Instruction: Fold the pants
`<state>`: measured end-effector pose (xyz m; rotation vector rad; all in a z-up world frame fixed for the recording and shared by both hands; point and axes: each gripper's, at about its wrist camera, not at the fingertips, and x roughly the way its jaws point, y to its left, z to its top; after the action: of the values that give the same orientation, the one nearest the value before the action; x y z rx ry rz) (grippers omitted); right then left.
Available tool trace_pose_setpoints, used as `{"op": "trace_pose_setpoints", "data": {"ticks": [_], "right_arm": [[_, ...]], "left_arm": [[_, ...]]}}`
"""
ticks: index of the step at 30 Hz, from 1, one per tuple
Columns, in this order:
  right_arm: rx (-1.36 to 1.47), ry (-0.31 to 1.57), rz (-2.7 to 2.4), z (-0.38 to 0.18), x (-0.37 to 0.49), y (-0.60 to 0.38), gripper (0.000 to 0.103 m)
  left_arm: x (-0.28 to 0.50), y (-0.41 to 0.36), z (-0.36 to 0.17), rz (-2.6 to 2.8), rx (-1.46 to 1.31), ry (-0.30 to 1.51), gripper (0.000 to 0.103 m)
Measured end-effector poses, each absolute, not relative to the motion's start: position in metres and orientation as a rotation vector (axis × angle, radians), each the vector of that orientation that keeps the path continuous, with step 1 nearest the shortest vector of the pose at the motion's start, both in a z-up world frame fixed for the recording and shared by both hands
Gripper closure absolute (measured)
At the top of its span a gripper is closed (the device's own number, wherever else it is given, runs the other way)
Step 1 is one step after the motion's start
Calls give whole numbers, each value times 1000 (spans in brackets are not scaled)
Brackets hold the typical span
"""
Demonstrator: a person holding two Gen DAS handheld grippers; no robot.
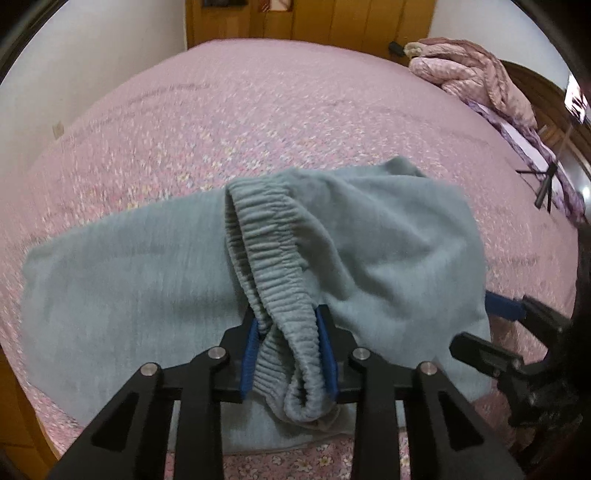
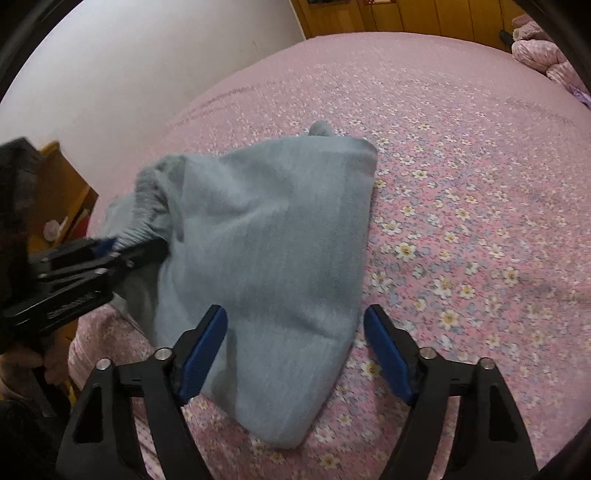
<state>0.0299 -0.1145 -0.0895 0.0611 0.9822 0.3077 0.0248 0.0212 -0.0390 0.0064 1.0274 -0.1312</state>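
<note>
Grey-blue pants (image 1: 147, 280) lie folded over on the pink flowered bed (image 1: 258, 122). Their ribbed elastic waistband (image 1: 266, 236) is bunched between the blue pads of my left gripper (image 1: 287, 316), which is shut on it. In the right wrist view the same pants (image 2: 277, 240) spread toward the camera, with the left gripper (image 2: 122, 247) pinching the waistband (image 2: 147, 206) at the left. My right gripper (image 2: 295, 314) stands open over the near part of the cloth, one pad above the fabric and the other above the bedspread beside its edge. Neither pad presses the cloth.
A crumpled pink quilt (image 1: 472, 74) is heaped at the bed's far right corner. Wooden panelling (image 1: 314, 18) runs behind the bed and a white wall (image 2: 147, 74) lies to the left. A wooden bedside unit (image 2: 62, 192) stands at the left; a dark stand (image 1: 546, 184) at the right.
</note>
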Motion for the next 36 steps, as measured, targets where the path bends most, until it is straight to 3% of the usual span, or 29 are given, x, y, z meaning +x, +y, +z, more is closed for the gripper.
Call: {"op": "trace_pose_setpoints", "data": {"ticks": [10, 26, 36], "right_arm": [[93, 893, 257, -46, 17, -144, 27], [51, 924, 303, -50, 31, -116, 27], [8, 954, 304, -64, 38, -98, 27]], "left_arm": [[9, 31, 2, -209, -56, 935, 75], [-19, 117, 62, -103, -162, 832, 81], [-16, 175, 41, 29, -182, 875, 84]]}}
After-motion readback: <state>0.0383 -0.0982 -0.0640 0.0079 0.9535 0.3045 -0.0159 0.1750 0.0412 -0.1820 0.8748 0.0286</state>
